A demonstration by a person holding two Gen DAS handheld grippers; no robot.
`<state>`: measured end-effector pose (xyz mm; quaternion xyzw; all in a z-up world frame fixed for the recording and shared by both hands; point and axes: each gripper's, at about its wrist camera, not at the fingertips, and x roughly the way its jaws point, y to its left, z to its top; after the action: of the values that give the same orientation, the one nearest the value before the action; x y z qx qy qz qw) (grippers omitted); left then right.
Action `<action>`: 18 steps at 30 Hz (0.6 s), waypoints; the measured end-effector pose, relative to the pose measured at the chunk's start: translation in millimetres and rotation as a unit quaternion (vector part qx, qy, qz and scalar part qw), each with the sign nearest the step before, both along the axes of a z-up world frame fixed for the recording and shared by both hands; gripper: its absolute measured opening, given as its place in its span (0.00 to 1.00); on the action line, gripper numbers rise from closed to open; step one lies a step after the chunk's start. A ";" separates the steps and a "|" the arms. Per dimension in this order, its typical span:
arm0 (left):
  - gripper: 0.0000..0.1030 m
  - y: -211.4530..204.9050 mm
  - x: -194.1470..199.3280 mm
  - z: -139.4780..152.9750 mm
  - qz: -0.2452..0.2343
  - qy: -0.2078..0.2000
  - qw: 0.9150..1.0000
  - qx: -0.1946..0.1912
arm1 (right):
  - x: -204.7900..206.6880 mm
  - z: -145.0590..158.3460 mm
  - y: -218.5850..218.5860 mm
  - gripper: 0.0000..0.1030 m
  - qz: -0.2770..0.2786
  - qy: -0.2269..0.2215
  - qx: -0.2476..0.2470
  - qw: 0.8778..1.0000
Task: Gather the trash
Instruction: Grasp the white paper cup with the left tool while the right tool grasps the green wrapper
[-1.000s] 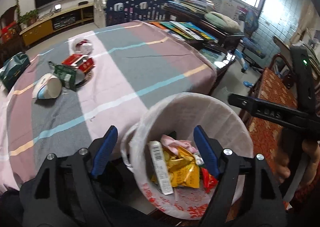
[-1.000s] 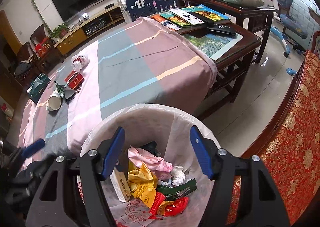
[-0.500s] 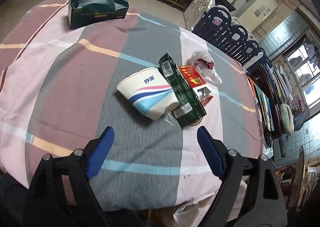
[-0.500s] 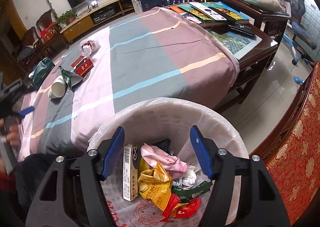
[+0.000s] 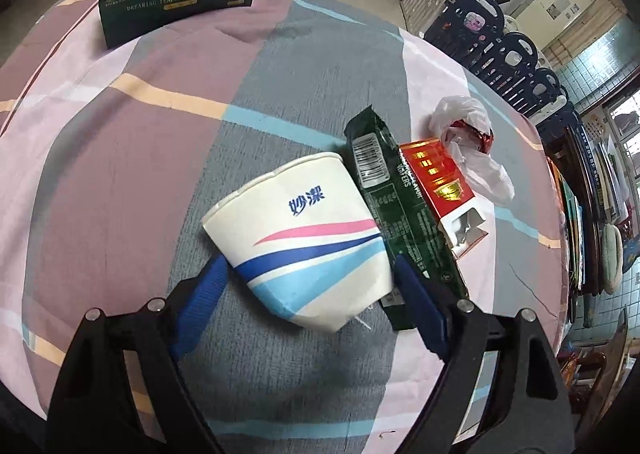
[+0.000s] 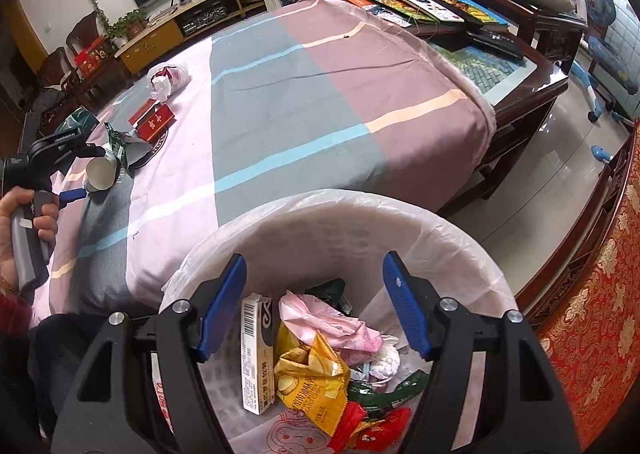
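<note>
Since the earlier frame the left gripper (image 5: 308, 286) has swung from the bin to the striped tablecloth (image 5: 120, 157) and dropped around the tipped white paper cup with blue and pink stripes (image 5: 304, 238). Its jaws, just closing slightly, flank the cup without pressing it. The right gripper (image 6: 314, 306) hangs spread and empty over the white-lined trash bin (image 6: 400, 221).

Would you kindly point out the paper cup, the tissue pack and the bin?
paper cup (image 5: 308, 238): left wrist view, on its printed side wall.
tissue pack (image 5: 176, 1): left wrist view, on its dark green front face.
bin (image 6: 360, 230): right wrist view, on its liner's far inner wall.
</note>
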<state>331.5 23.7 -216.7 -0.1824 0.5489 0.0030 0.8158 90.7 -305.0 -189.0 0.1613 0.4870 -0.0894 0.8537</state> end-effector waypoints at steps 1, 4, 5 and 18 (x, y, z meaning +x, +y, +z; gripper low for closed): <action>0.76 -0.3 -3.6 2.0 -0.003 -0.008 1.000 0.002 | 2.2 -0.2 2.3 0.68 0.002 -0.001 0.001 1.000; 0.67 1.8 -20.0 10.4 -0.012 -0.028 0.999 0.032 | 8.3 0.2 9.9 0.68 0.011 -0.005 0.002 1.000; 0.67 4.5 -26.7 12.7 -0.016 -0.038 0.998 0.040 | 10.9 1.2 13.3 0.68 0.015 -0.007 0.005 1.000; 0.67 119.3 -149.7 62.5 0.058 -0.187 0.981 0.011 | 143.3 28.3 146.4 0.73 0.170 -0.044 -0.079 0.981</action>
<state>181.8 143.0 -154.2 -0.2023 0.3750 0.0219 0.9044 234.0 -158.6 -160.7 0.0118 0.4603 0.0265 0.8873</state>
